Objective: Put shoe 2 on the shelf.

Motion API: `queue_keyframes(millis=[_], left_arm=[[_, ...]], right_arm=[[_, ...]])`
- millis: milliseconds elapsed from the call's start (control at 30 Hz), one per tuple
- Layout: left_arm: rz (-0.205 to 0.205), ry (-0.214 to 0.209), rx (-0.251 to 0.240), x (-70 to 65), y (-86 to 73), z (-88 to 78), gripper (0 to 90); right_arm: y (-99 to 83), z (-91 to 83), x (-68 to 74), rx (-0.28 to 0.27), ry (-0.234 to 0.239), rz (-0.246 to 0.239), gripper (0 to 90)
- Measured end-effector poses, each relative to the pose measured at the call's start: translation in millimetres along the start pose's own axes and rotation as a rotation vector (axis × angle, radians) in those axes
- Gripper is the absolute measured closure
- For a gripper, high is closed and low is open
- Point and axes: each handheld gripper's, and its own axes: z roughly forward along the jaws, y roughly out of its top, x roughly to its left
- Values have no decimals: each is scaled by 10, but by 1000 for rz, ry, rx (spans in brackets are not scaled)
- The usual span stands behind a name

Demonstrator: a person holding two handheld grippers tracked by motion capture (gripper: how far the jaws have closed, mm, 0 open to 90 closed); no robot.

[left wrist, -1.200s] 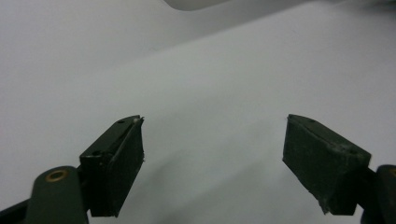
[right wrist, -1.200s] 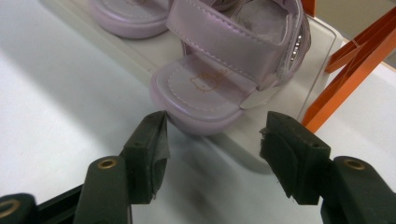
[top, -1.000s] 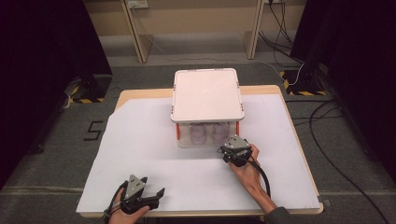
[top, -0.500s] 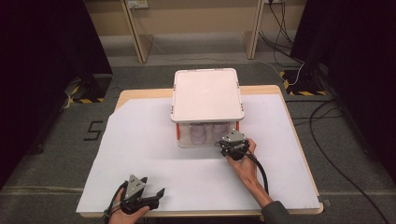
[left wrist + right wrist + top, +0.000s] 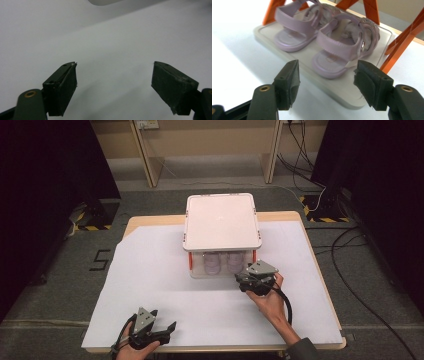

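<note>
Here we are at the table [image 5: 320, 285], covered corner to corner with a white sheet [image 5: 160, 270], and sitting at the far middle of it is a clear plastic box [image 5: 222, 265] with orange clips [image 5: 189, 261] and a white lid [image 5: 221, 220] closed on top. Through the near wall in the high view you can make out a pair of small lilac sandals [image 5: 223, 262] inside, and the right gripper view gives us the close look: the two sandals [image 5: 332, 37] side by side, heels toward the camera, on the box's pale floor with the orange clips [image 5: 397, 42] slanting up on each side. The right gripper [image 5: 248, 278] is right up at the near right corner of the box, the hand [image 5: 270, 300] behind it, jaws spread apart and holding nothing, with the nearer sandal framed between the fingertips [image 5: 290, 75]; whether they touch the box wall cannot be told. Over at the near left edge of the sheet, well apart from the box, the left gripper [image 5: 165, 330] sits low in the other hand, and its own view shows the jaws wide apart over bare white sheet [image 5: 112, 50].
</note>
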Motion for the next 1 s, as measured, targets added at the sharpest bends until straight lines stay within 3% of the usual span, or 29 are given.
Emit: queue_keyframes(millis=[467, 833, 1000], left_arm=[[3, -2, 2, -1, 0, -1, 199], [3, 0, 0, -2, 3, -6, 199], [4, -3, 2, -2, -1, -2, 199]], right_arm=[[-98, -235, 110, -25, 124, 58, 311], [-186, -360, 131, -33, 140, 62, 289], [-237, -443, 127, -39, 140, 90, 237]])
